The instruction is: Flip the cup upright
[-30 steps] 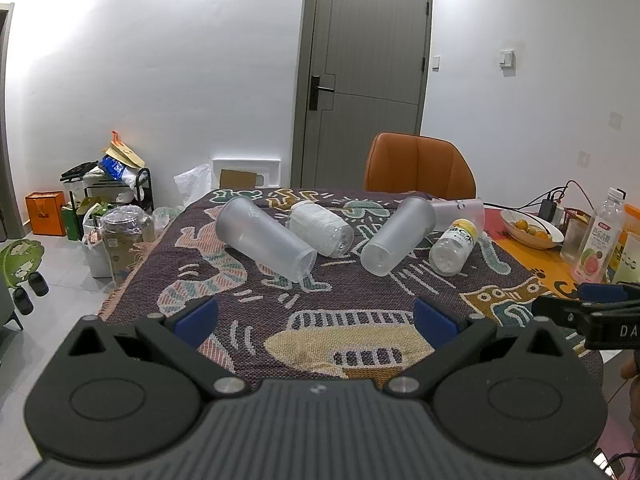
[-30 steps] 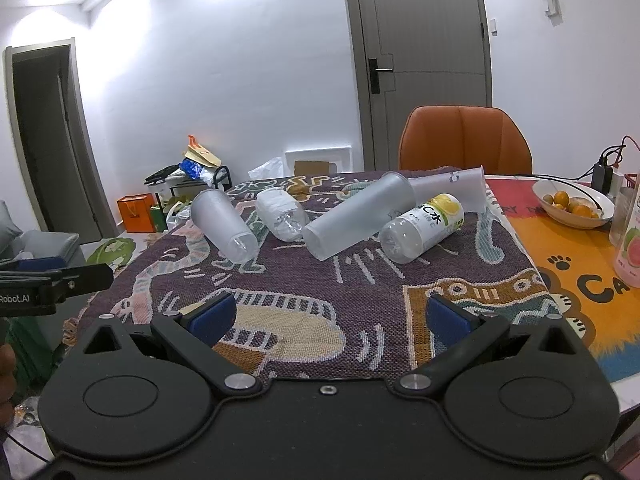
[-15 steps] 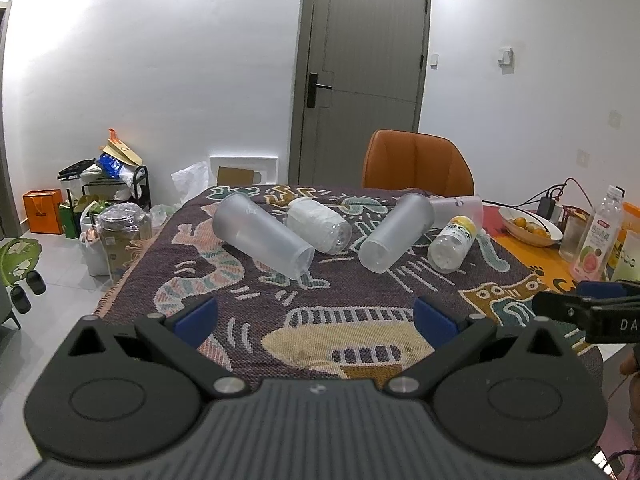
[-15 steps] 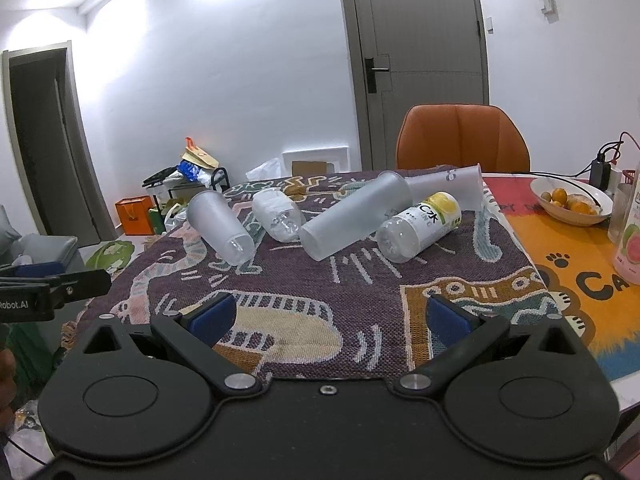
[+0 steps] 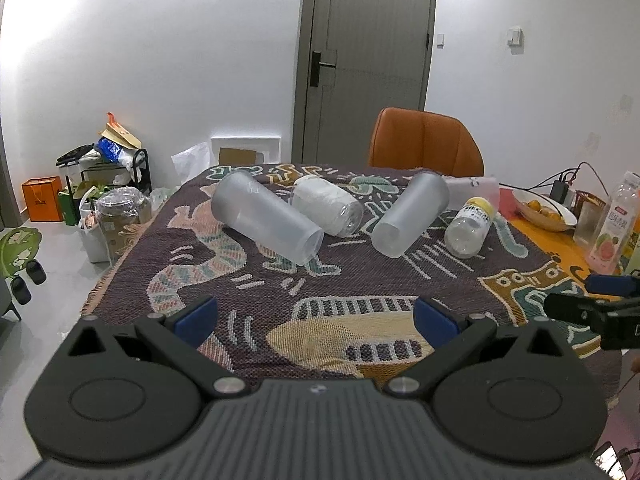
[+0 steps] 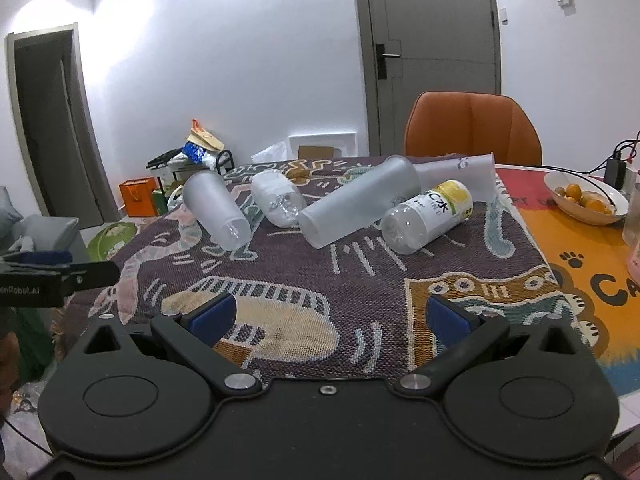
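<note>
Two frosted plastic cups lie on their sides on the patterned blanket: a left cup (image 5: 266, 218) (image 6: 218, 210) and a middle cup (image 5: 410, 214) (image 6: 358, 200). A third clear cup (image 5: 474, 192) (image 6: 456, 172) lies behind the middle one. My left gripper (image 5: 316, 316) is open and empty above the near edge of the blanket. My right gripper (image 6: 330, 316) is open and empty too, well short of the cups. Each gripper shows at the side of the other's view.
A white-wrapped bottle (image 5: 326, 208) and a yellow-capped bottle (image 5: 468, 226) lie among the cups. An orange chair (image 5: 426, 144) stands behind the table. A fruit bowl (image 6: 586, 198), a drink bottle (image 5: 612, 228) and cables are at the right. Clutter sits on the floor at the left.
Both views have shifted slightly, so the cups sit a little higher and farther in frame. No object on the blanket has moved. Both grippers stay open.
</note>
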Demonstrator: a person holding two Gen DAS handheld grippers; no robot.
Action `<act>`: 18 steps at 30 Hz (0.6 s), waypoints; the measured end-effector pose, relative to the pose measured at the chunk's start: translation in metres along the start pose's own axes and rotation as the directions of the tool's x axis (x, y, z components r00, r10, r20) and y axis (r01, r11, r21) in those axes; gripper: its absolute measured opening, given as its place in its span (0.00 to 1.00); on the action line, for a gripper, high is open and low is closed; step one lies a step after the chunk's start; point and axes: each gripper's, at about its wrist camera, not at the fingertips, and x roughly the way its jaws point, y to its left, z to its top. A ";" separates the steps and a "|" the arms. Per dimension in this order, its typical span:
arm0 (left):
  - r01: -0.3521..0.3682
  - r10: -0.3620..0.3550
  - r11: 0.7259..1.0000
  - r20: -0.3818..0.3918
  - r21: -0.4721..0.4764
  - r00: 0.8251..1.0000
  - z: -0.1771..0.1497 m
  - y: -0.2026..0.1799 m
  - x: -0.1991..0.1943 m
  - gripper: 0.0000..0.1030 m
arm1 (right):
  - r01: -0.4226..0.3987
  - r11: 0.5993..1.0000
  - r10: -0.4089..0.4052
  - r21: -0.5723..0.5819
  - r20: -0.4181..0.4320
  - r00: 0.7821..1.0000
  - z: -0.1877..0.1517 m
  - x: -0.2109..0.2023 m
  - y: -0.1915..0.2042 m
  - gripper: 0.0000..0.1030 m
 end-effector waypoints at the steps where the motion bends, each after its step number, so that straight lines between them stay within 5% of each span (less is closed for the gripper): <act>1: 0.000 0.000 1.000 -0.003 0.002 1.000 0.000 0.000 0.003 1.00 | -0.002 1.000 0.002 0.003 -0.004 1.000 0.000 0.003 -0.001 1.00; 18: 0.082 -0.080 0.995 -0.046 0.054 0.996 0.033 -0.019 0.071 0.99 | 0.036 0.993 -0.034 0.116 -0.019 0.999 0.009 0.050 -0.041 1.00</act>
